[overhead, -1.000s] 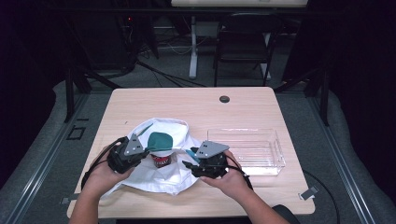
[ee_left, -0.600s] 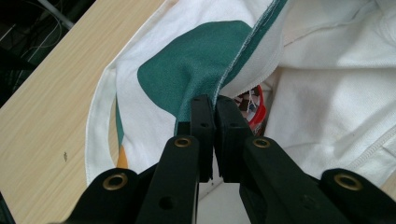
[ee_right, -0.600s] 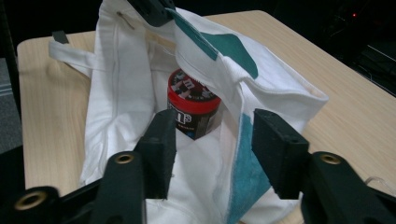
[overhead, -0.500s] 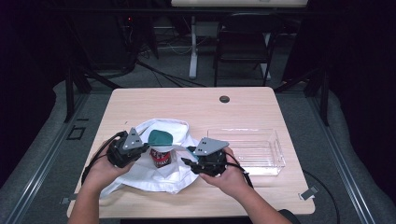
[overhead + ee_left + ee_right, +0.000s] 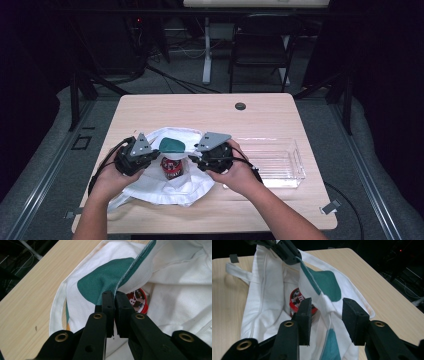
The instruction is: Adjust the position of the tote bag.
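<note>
While the left gripper (image 5: 115, 293) pinches the white cloth bag with green patches (image 5: 110, 277) by its rim, the right gripper (image 5: 325, 307) has just been closing, fingers half-wide around the opposite rim, unpressed. Soft, light and floppy, it likely handles best by that hemmed edge; a red-lidded jar (image 5: 298, 301) sits below.

White cloth bag (image 5: 172, 182) with green patches — a red-lidded jar (image 5: 172, 167) inside — on a pale wood-grain table (image 5: 200, 107).

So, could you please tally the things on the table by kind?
White and green cloth bag: 1
Red-lidded jar: 1
Clear plastic tray: 1
Total: 3
</note>
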